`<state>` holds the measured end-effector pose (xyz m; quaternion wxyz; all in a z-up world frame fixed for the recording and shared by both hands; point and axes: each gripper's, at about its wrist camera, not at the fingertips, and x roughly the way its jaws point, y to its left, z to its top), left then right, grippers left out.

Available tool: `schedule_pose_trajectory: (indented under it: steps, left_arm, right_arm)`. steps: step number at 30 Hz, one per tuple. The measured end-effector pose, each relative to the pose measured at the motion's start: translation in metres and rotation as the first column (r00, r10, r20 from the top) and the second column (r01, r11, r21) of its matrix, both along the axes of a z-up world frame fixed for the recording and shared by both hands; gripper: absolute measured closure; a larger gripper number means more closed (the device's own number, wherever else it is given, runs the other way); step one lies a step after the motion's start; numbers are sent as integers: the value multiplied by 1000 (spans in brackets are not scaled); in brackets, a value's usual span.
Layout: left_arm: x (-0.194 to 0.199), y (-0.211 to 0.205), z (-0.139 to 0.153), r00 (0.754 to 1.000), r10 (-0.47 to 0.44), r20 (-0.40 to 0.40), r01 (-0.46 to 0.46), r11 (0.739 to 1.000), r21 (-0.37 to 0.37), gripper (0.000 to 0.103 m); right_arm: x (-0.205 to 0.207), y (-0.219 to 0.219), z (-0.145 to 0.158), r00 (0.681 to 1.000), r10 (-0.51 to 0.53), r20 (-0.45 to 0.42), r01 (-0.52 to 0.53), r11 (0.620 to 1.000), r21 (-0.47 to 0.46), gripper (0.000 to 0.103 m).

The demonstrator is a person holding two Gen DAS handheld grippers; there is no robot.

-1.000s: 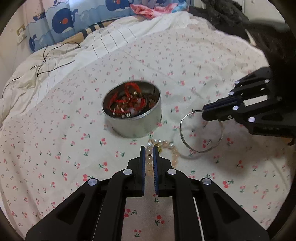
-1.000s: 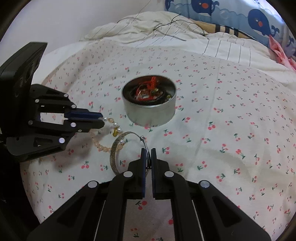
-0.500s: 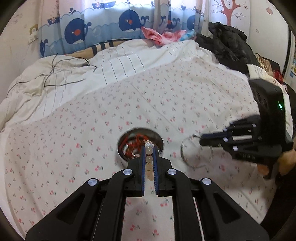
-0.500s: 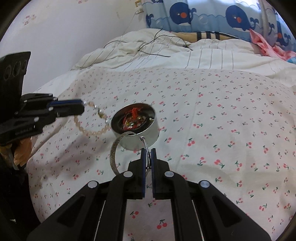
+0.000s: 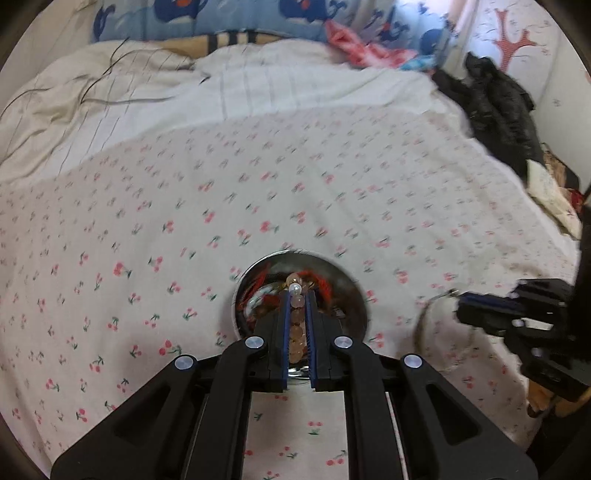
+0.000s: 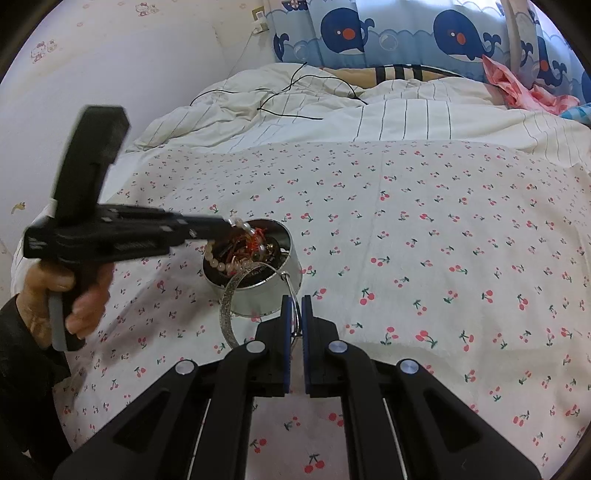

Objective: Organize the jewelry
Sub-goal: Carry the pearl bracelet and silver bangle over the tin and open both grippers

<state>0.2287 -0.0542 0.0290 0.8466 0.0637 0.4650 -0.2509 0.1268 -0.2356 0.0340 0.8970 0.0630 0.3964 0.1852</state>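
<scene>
Round metal tin (image 6: 258,291) sits on the bed's cherry-print sheet (image 6: 424,240), open top, no lid on it. Inside: tangle of red cord (image 6: 253,240), dark pieces and some shiny metal bits, contents too jumbled to tell apart further.

Left tongs (image 5: 298,306) clenched on a pale bead bracelet (image 5: 295,332); from the left wrist view the beads run up between the blue pads, one clear bead at the tip, all hanging right over the tin's mouth (image 5: 299,258). In the right wrist view the left tongs (image 6: 223,223) come in from the left, held by a hand (image 6: 79,295) with a dark sleeve, and the bead bracelet (image 6: 221,264) droops from the tips in a loop down into the tin, lower beads lying along the near inner wall.

Right tongs (image 6: 293,306) clenched on the thin wire part of a silver bangle (image 6: 227,317); bangle hangs in front of the tin's near side, outside it, above the sheet. In the left wrist view the right tongs (image 5: 461,299) and the bangle (image 5: 424,325) are blurred, to the right of the tin.

Beyond the sheet: striped white duvet (image 6: 369,110) with a black cable (image 6: 295,92) on it, whale-print curtain (image 6: 406,33), pink cloth (image 6: 517,85).
</scene>
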Motion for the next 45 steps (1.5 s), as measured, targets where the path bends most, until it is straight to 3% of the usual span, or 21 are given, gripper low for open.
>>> schedule_pose_trajectory:
  steps: [2,6,10,15,19,25,32,33,34,35,38,45]
  left_arm:
    - [2,-2,-4,1000,-1,-12,1,1000,20,92]
    - [-2,2,7,1000,16,23,-17,999,33,52]
    - [-7,19,25,997,54,53,-55,998,8,38]
    - [-14,47,34,987,145,62,-146,989,9,32]
    - [-27,56,38,975,198,105,-203,979,36,20]
    - [-47,47,28,971,184,155,-203,972,119,18]
    - [-57,30,27,962,172,214,-207,966,156,17]
    - [-59,28,28,960,171,222,-209,965,158,16]
    - [-61,26,28,958,171,230,-210,965,158,15]
    - [-63,25,29,956,172,237,-211,966,149,15]
    - [-68,24,33,942,200,271,-244,960,139,13]
    - [-88,21,33,925,215,314,-269,953,141,11]
  right_arm:
    - [3,5,0,1000,-5,6,5,1000,-9,97]
    - [17,12,5,1000,-23,21,23,999,-32,97]
    - [30,23,9,999,-22,31,24,998,-59,97]
    - [46,42,5,1000,5,26,-3,996,-88,97]
    - [62,58,1,1000,16,11,-14,994,-111,97]
    - [78,80,-15,1000,14,-25,-18,988,-155,97]
    - [81,86,-27,999,-4,-48,-6,980,-200,96]
    - [79,85,-26,999,-11,-41,3,979,-203,84]
    - [74,82,-22,1000,-20,-18,16,981,-194,62]
    - [70,79,-18,999,-32,2,32,981,-192,54]
    - [54,67,-5,997,-61,44,69,980,-186,51]
    - [0,37,9,979,-172,111,192,957,-216,29]
